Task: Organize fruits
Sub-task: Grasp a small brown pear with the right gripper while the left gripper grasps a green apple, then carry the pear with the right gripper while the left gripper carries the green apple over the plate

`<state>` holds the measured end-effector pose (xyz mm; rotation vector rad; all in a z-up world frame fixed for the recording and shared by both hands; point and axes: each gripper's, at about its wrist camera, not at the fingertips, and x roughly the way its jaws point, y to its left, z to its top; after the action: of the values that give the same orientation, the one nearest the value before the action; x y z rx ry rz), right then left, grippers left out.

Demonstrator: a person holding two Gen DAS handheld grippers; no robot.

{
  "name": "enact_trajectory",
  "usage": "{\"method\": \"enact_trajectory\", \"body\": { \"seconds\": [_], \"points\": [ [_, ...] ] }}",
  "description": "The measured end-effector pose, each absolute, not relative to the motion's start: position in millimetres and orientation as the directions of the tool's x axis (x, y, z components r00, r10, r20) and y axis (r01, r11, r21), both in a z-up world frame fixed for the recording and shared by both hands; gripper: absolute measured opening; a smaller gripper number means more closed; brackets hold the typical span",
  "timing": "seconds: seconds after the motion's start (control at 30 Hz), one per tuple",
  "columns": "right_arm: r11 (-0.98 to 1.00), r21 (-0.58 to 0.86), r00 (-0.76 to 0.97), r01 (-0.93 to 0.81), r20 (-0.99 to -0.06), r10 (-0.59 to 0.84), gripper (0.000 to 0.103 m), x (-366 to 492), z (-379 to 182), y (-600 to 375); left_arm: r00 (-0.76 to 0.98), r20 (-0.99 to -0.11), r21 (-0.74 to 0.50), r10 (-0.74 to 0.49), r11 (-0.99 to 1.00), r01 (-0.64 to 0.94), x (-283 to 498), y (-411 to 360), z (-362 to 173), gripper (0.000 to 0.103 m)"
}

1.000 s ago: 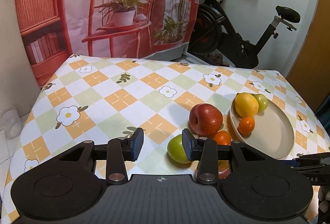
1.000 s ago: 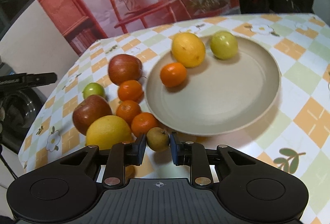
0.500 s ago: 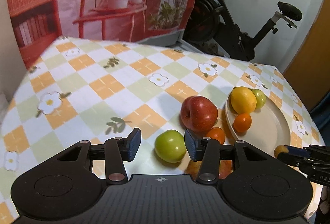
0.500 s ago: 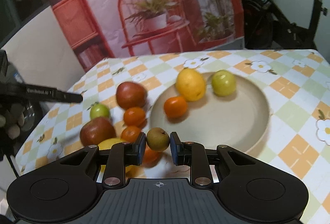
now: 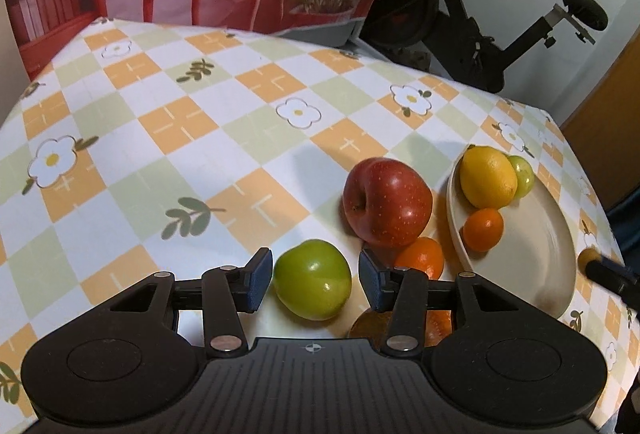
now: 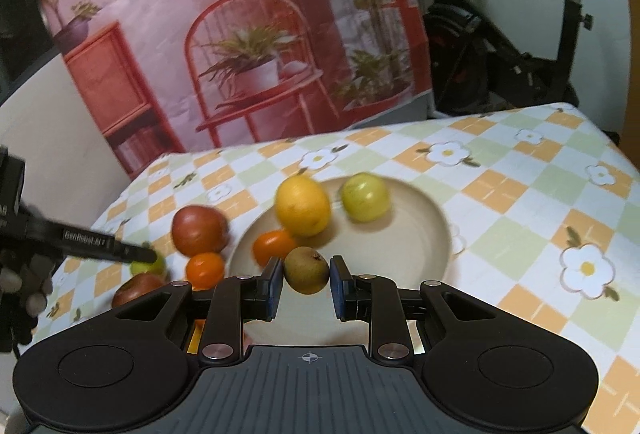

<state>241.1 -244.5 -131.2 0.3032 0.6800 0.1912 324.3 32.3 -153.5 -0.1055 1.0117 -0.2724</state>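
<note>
My right gripper is shut on a small brown-green fruit and holds it above the near rim of the beige plate. The plate holds a lemon, a yellow-green fruit and a small orange. My left gripper is open, its jaws on either side of a green apple on the table, not touching it. A red apple and an orange lie just beyond it, left of the plate.
Another red apple and more oranges lie on the checked tablecloth left of the plate. A printed backdrop and an exercise bike stand behind the table. The table's right edge is near the plate.
My right gripper has lifted the small brown-green fruit off the table and carried it over the plate's rim. My left gripper has moved forward so the green apple sits between its open jaws.
</note>
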Motion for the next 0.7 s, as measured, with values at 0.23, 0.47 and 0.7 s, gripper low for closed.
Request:
{"method": "enact_trajectory", "body": {
  "seconds": [0.23,0.47,0.7],
  "points": [
    [0.949,0.31,0.788,-0.052,-0.571,0.23,0.023,249,-128,-264,0.474,-0.84,-0.223,-0.263,0.965,0.141,328,34,-163,0.051],
    [0.961,0.268,0.785,-0.074,-0.578,0.221,0.023,263,-131,-274,0.474,-0.837,-0.243,-0.274,0.962,0.128,327,33,-167,0.048],
    [0.968,0.234,0.773,-0.095,-0.595,0.22,0.023,283,-136,-283,0.53,-0.814,-0.197,-0.238,0.971,0.134,324,31,-148,0.048]
  ]
}}
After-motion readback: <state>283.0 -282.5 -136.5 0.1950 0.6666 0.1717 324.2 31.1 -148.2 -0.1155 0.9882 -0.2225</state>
